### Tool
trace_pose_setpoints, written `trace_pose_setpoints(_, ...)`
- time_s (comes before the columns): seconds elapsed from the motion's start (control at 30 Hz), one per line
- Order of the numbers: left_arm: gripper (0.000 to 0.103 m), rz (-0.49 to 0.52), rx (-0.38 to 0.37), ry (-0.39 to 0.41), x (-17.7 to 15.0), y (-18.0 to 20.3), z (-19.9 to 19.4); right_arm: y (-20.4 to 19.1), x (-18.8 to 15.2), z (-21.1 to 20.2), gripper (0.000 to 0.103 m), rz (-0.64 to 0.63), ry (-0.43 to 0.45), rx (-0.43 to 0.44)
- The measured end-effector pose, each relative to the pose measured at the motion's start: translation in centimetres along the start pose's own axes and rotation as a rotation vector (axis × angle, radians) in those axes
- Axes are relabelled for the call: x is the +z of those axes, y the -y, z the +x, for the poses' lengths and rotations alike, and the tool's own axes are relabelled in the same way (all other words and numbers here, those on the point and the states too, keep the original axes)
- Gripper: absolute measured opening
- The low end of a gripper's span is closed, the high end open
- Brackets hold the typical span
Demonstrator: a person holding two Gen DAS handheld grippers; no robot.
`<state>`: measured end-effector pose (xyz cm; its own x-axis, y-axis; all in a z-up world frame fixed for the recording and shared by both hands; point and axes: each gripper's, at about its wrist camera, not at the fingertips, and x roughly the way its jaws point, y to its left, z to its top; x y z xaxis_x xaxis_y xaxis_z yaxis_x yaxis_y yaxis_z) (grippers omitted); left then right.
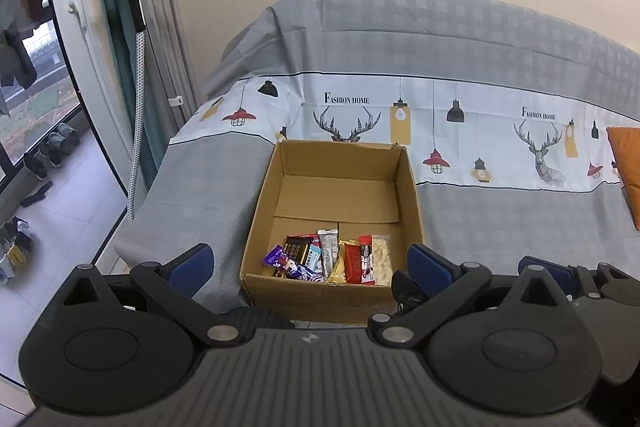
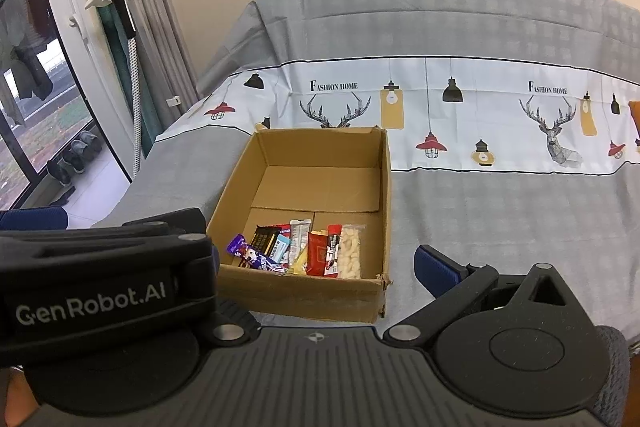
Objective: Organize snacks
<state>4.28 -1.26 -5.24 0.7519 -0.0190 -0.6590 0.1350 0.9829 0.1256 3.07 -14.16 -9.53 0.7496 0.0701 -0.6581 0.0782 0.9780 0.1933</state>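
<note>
Presently we hold the left hand-held gripper and right hand-held gripper with fingers apart, both empty. Ahead of them: cardboard box on the bed, snacks lined along its near wall.

The bedsheet carries "FASHION HOME" printed twice. The left tool body reads "GenRobot.AI".

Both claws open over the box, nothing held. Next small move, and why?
Probably ease the left claw forward and down toward the snacks lined up along the near wall of the box. Both claws are open and empty, and the left claw already brackets the row; the right claw sits off beside the box.
</note>
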Motion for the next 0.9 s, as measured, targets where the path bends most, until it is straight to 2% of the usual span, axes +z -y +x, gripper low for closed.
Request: trace_pose_setpoints(0.9, 0.103, 0.004, 0.004, 0.013, 0.09, 0.06, -0.66, -0.46, -0.04, -0.68, 0.102, -0.004, 0.011, 0.001)
